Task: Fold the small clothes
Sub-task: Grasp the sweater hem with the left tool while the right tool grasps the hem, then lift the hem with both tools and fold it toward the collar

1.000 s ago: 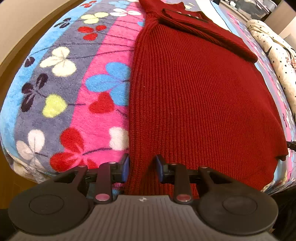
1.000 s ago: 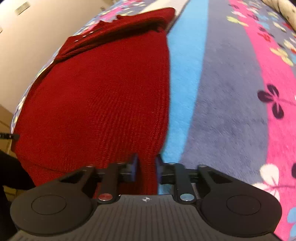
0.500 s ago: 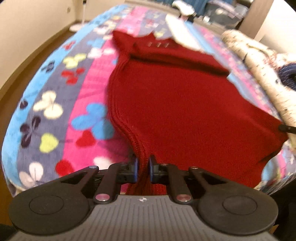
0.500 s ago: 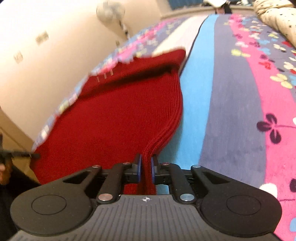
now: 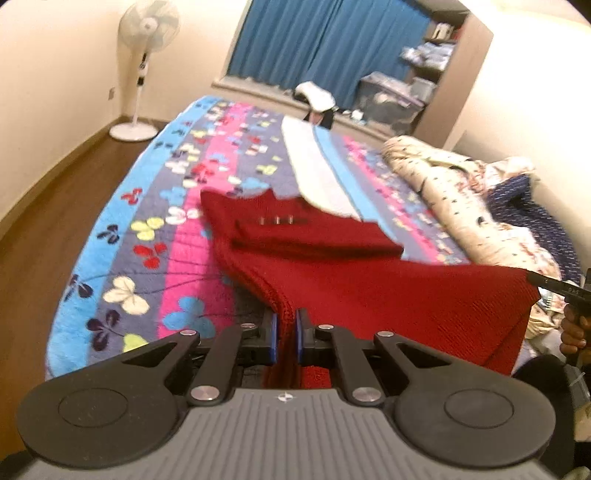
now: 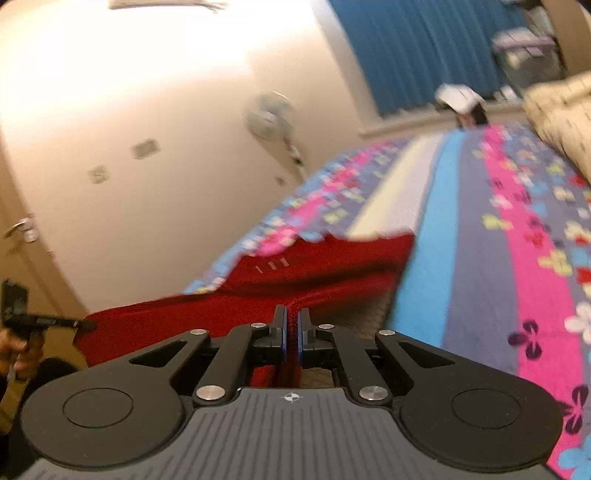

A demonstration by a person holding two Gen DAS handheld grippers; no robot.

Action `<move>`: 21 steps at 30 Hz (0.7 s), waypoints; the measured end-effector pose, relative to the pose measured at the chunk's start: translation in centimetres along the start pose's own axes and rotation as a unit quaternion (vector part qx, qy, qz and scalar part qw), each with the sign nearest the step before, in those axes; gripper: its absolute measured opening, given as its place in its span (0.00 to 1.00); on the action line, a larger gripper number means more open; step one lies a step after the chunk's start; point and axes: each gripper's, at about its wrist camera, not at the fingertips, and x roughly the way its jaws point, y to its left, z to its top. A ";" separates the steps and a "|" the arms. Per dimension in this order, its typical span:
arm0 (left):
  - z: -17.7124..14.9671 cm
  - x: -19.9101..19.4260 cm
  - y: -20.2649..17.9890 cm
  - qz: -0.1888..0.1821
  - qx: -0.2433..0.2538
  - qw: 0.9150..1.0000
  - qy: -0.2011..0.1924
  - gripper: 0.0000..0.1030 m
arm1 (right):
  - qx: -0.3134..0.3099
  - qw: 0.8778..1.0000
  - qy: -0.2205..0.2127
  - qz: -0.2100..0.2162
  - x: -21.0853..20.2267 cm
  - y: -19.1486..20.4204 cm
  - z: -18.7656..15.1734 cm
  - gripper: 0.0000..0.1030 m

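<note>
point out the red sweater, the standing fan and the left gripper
red sweater [image 5: 388,291], left wrist view, on its lifted ribbed body
standing fan [image 5: 149,24], left wrist view, on its round head
left gripper [image 5: 284,332], left wrist view, between its fingers

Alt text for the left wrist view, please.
The left gripper is shut on the near hem of a red knit sweater, lifting it off a bright floral blanket. The right gripper pinches the far corner; a standing fan is behind.

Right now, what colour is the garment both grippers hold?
Dark red rib knit sweater, clearest in the left wrist view.
</note>
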 end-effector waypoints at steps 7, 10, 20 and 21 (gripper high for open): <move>0.4 1.6 2.4 0.004 -0.025 0.999 0.026 0.09 | 0.037 0.999 0.002 -0.001 -0.7 -1.7 0.1 0.04; 2.1 5.9 3.2 0.008 -0.032 0.999 0.043 0.09 | 0.069 0.997 0.033 -0.023 2.9 -3.6 0.7 0.04; 8.4 24.3 11.5 0.073 -0.130 0.983 0.104 0.11 | 0.161 0.971 0.100 -0.145 19.6 -12.6 3.2 0.04; 8.2 25.4 12.8 0.073 -0.166 0.976 0.122 0.12 | 0.179 0.966 0.101 -0.154 21.1 -13.7 2.4 0.04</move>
